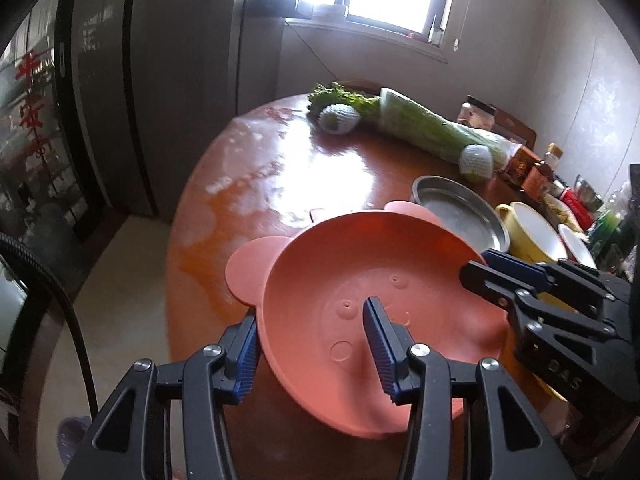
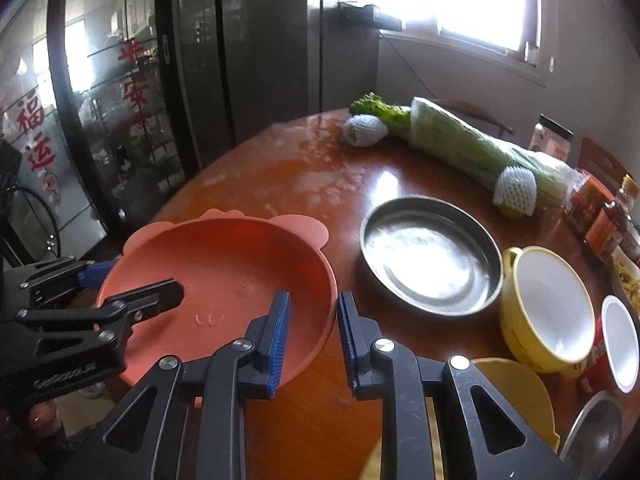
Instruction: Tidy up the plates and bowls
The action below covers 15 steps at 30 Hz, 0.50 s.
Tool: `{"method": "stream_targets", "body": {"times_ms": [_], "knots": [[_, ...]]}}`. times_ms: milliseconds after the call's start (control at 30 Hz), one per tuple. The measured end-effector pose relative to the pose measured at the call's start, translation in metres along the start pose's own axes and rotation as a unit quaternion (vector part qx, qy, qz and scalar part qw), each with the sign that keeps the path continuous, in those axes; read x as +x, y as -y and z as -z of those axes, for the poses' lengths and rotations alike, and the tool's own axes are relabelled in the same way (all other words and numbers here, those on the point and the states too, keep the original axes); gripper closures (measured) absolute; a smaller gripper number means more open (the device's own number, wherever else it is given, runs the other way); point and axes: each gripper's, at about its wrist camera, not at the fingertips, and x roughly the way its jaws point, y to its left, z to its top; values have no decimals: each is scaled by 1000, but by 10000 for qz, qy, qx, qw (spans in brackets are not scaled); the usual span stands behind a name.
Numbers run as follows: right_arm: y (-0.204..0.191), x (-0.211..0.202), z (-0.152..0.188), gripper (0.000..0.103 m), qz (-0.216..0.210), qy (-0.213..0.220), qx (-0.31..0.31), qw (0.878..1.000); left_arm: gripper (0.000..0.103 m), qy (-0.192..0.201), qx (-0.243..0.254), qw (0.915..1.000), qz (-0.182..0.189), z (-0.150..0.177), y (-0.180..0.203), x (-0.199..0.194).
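Both my grippers pinch the pink bear-eared plate [image 1: 372,292]: the left gripper [image 1: 316,352] on its rim at lower centre, the right gripper [image 2: 312,336] on the opposite rim. Mid-carry; next I must set it level on the steel plate [image 2: 430,256].

Left gripper [image 1: 312,350] fingers clamped; right gripper [image 2: 312,340] fingers clamped.

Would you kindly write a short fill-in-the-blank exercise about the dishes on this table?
1. Both claws, the left claw and the right claw, grip the rim of the ____ bear-eared plastic plate.
2. The round metal dish holds ____.
3. The yellow handled bowl is ____ inside.

Answers: pink; nothing; white
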Motion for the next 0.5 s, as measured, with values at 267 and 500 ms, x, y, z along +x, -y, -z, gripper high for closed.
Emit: {"method": "stream_targets", "body": {"times_ms": [267,500], "knots": [[-6,12,1,77,-112,-125,134,9998,54,-124,122,9998,-115,-7,-9,19],[-11,15,3,77,-90,-176,131,9997,54,-148,153,9996,-167,-8,-13,28]]}}
